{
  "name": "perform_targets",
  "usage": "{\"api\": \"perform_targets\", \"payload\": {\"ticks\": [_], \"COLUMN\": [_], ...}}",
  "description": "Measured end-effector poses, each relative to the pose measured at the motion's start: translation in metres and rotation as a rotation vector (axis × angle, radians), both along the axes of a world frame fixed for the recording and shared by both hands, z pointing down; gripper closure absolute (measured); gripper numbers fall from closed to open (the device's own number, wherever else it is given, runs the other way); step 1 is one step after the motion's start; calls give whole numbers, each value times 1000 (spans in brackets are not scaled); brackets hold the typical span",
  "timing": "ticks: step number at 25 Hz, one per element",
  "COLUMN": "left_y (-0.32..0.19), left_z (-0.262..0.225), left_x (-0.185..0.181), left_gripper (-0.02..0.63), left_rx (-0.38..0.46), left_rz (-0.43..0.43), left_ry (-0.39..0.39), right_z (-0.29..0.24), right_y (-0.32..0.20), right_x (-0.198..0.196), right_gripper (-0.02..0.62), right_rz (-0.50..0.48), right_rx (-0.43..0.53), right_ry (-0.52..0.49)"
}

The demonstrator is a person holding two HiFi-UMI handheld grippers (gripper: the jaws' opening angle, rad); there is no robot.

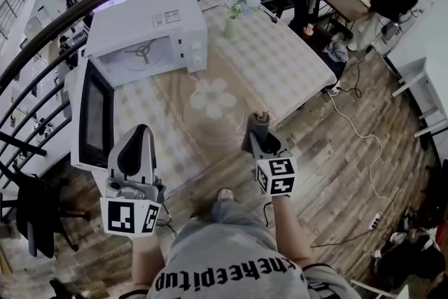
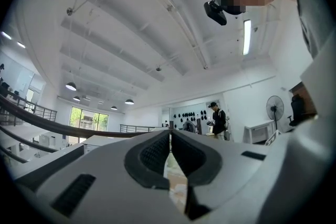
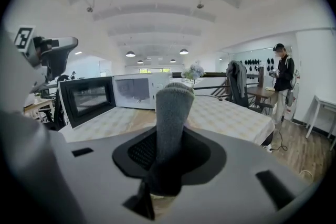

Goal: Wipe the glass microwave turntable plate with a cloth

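The right hand-held gripper (image 3: 167, 150) grasps an upright grey cloth (image 3: 171, 110), while the left hand-held gripper (image 2: 170, 150) is clenched on nothing.

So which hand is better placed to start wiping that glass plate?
Right. The right tool is clamped on the grey cloth, close beside the glass turntable plate. The left tool is shut with nothing in it, nearer the open microwave door.

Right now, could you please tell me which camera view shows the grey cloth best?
The right gripper view: the grey cloth stands upright at the centre, clamped by the right tool. The head view shows only its small end above that tool. The left gripper view does not show it.
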State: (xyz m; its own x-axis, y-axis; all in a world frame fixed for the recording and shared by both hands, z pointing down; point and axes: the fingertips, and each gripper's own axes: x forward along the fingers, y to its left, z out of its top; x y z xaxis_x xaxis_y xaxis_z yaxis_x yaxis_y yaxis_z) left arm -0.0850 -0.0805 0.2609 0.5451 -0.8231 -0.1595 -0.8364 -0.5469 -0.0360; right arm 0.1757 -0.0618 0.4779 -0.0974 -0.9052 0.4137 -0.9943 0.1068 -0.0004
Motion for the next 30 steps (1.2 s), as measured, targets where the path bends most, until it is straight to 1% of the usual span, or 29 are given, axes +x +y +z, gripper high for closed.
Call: {"api": "perform_targets", "payload": {"ticks": [4, 11, 17, 22, 26, 30], "left_y": [17, 44, 60, 72, 79, 86], "left_z": [-3, -10, -17, -19, -24, -27], "left_x": [-8, -23, -31, -37, -41, -47], "left_gripper": [592, 593, 592, 592, 592, 592], "left_rx": [4, 14, 26, 36, 44, 51], "left_rz": [25, 50, 72, 93, 106, 115], "left_ry": [4, 14, 25, 32, 36, 41], "right_z": [-26, -70, -107, -132, -151, -163], "right_y": [25, 66, 97, 115, 128, 141], "right_x": [-7, -14, -21, -32, -41, -46], "right_gripper": [486, 486, 486, 486, 486, 486], "right_rz": [25, 77, 111, 119, 124, 148], "right_rx": [45, 135, 214, 281, 340, 374], "right_ry": [11, -12, 28, 72, 70, 65]}}
